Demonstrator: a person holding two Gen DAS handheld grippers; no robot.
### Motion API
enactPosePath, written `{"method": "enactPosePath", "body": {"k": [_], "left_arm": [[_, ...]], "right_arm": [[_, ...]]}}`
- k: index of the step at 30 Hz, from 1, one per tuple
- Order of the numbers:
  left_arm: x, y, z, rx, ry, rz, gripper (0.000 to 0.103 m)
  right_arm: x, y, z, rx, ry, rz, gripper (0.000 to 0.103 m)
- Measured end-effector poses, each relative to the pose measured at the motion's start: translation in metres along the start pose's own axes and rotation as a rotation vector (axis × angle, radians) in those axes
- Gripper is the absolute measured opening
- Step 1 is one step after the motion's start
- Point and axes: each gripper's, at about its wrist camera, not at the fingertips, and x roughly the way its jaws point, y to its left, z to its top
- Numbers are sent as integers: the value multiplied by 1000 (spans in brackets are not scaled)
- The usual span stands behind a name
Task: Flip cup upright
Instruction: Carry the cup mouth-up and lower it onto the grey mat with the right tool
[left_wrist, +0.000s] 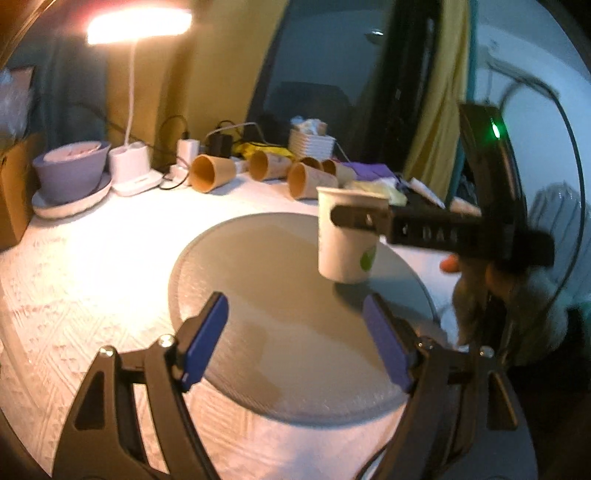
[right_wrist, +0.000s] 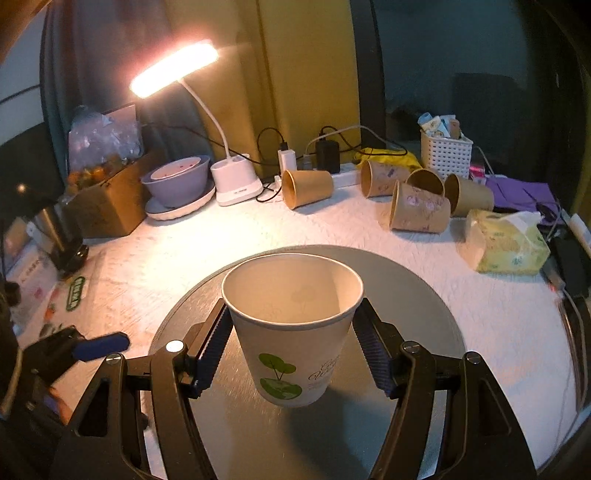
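A white-clothed bench (right_wrist: 498, 314) carries a round grey mat (left_wrist: 280, 280); a lit lamp (right_wrist: 173, 70) stands beyond, left. Brown cups (right_wrist: 419, 212) lie tipped along the far edge. The left gripper (left_wrist: 295, 343) hangs wide apart over the mat's near side. The right gripper (right_wrist: 291, 347) clamps the white cup (right_wrist: 291, 332) upright, just above the mat.
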Motion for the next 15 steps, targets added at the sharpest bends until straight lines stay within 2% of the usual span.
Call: {"method": "enactPosePath", "body": {"k": [9,15], "left_arm": [[15,35,5,-135,26,22,77],[18,40,4,-164,30,19,78]], "right_arm": [[27,6,7,-55,-30,-70,70],[34,7,3,-59,-26,-96,70]]}}
